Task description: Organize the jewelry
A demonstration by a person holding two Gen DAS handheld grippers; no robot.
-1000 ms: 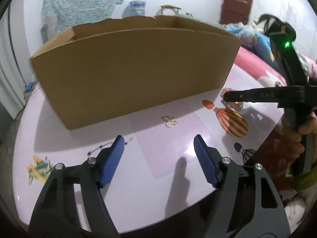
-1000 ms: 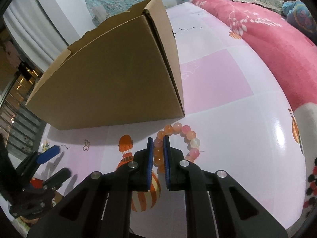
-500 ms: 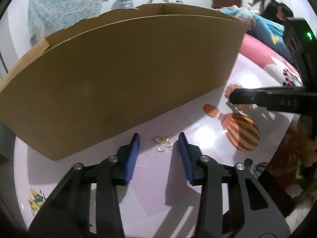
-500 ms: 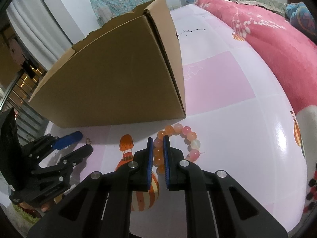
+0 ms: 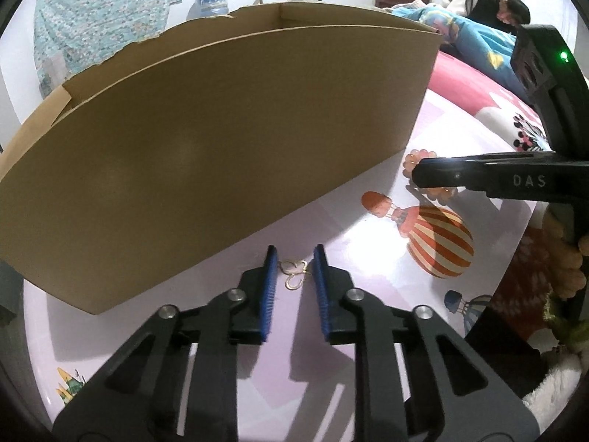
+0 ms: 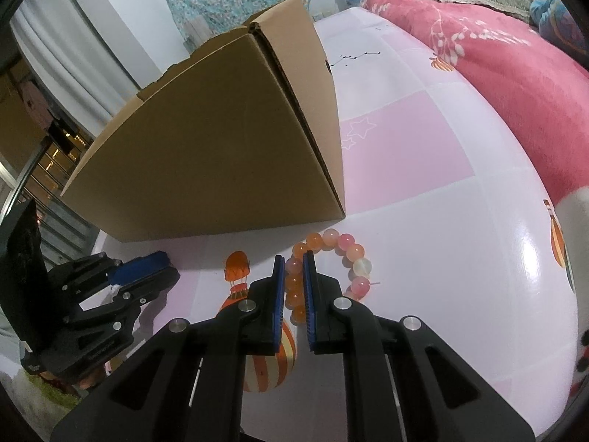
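The left gripper (image 5: 294, 261) has slid in toward the box (image 5: 206, 147) and its jaws have just been closing, so that they now stand narrow on either side of the gold earring (image 5: 293, 274). The pads look just beside the wire rather than pressing on it, so I read it as not yet gripped. The earring lies flat on the glossy tablecloth (image 5: 368, 243), close to the foot of the box.

It should be very light, thin and easily bent, and likely to skid on the slick cloth. Taking it across the widest loops, with the pad tips low against the cloth, seems safest.

To the right, the right gripper (image 6: 293, 283) is clamped on the near side of the bead bracelet (image 6: 346, 254), which rests on the cloth just off the box's corner. The beads look hard, smooth and round, so they may roll between the pads. The strand is limp and will hang when lifted.
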